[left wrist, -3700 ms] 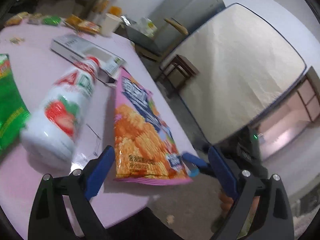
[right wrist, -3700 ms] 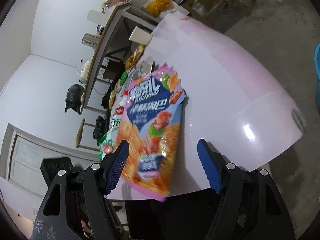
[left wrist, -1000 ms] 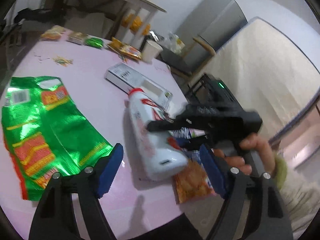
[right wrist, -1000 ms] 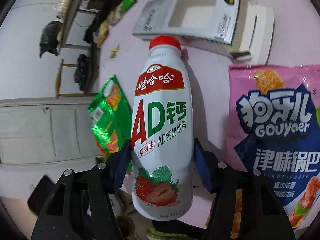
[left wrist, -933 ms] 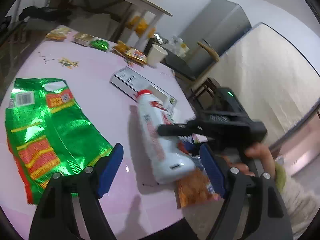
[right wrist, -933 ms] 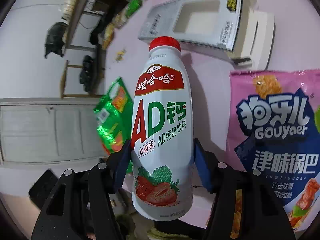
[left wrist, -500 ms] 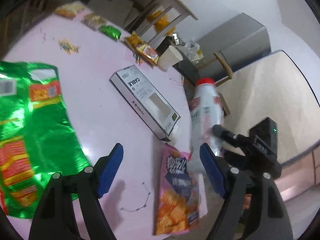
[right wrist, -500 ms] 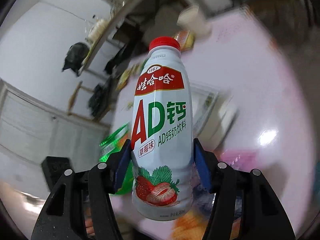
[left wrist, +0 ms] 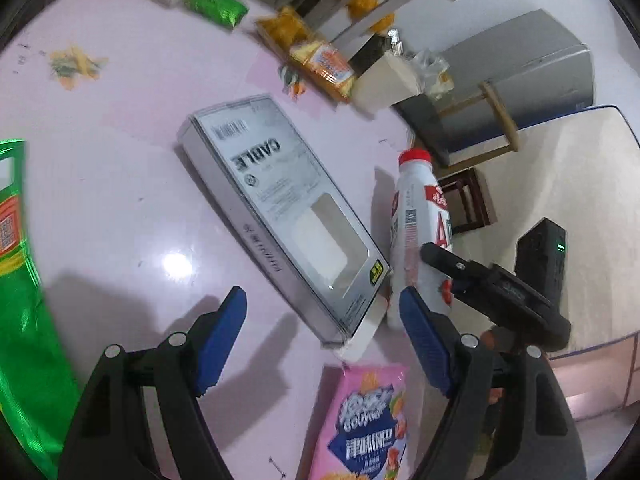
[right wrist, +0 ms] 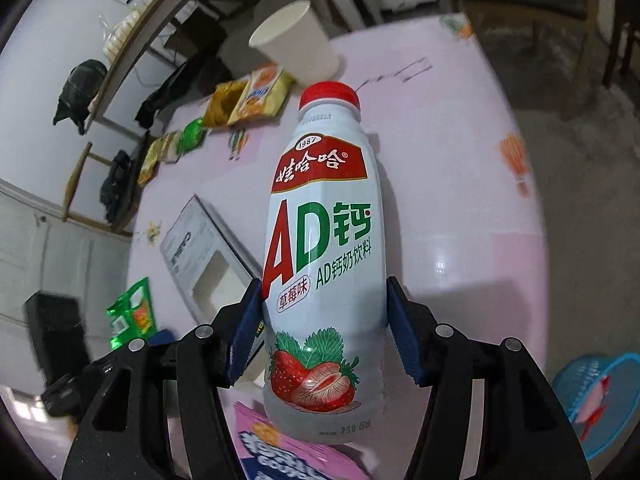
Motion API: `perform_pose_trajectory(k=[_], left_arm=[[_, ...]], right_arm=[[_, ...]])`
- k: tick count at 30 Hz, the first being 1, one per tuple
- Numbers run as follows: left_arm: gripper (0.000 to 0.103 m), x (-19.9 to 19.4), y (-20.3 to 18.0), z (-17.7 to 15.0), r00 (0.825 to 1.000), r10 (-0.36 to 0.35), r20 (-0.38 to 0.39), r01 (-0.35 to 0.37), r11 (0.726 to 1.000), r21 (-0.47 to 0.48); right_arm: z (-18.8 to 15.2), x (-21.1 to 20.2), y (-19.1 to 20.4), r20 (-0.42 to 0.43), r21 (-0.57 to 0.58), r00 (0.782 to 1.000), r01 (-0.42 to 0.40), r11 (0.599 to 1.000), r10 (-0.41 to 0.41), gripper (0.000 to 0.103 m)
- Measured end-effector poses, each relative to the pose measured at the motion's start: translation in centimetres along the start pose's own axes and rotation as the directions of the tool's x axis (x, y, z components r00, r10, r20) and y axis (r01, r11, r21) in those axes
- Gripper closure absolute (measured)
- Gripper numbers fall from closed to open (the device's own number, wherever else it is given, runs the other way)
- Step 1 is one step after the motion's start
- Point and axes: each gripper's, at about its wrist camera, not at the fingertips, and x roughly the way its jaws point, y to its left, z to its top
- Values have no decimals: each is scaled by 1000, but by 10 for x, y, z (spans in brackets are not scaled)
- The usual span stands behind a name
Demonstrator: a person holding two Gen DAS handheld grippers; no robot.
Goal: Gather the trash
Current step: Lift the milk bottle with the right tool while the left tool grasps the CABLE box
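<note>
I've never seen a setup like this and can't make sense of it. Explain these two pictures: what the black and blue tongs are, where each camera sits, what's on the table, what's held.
No robot: a person carries a hand-held gripper in each hand, each with a fisheye camera looking along its blue fingers. The right view shows the right hand-held gripper clamped on a strawberry milk bottle, lifted off the pink table. The left view shows the left hand-held gripper open and empty above a grey cable box, with a pink snack bag and a green snack bag nearby.

One white plastic drink bottle with a red cap [right wrist: 324,264]. One grey cardboard cable box [left wrist: 280,216]. One pink snack bag [left wrist: 364,424]. One large green foil bag [left wrist: 20,300]. One white paper cup [right wrist: 296,44]. One blue mesh basket [right wrist: 596,396].
</note>
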Motion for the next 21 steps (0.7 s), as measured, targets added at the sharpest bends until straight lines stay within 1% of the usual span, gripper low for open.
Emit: perform_pose_trajectory(k=[2,4,5,7,10,13,14,17,18,20,21], left_arm=[[27,12,10,13,1000,13,-26,-14,999,-52],[26,17,19,22,999,23,-23,-25,996,-91],[25,16,22,28,1000,14,-5,-15,995,-97],[25,13,27,37,998,53,21,-50,993,-106],[24,10,31,47,996,75,39,-70,990,-122],[24,5,34,56,990,124,63,-116,986,-118],[22,1,33,59,986,143,80,-134,985,-107],[15,-5,25,61,974,197,115,-188,979,-79],[14,-4,23,61,972,203,122,-196,978,-68],[8,-2,17,62,966,222,128,-219,975,-39],[8,0,14,61,964,233,127,-232,972,-22]], right_arm=[[2,7,4,-30,-6,999,-29,1000,29,46],[1,14,8,-53,-6,997,-60,998,60,46],[0,16,9,-64,-7,996,-68,998,68,46],[-4,23,13,-92,-16,992,-91,996,89,46],[-6,31,26,-129,-37,983,-133,990,128,46],[-10,39,43,-173,-82,973,-166,983,150,46],[-12,41,49,-184,-99,971,-171,980,151,46],[-15,39,55,-175,-125,975,-157,980,134,46],[-15,35,52,-156,-124,980,-143,982,123,46],[-12,29,45,-117,-102,988,-114,988,102,46],[-11,29,41,-103,-86,990,-105,991,96,46]])
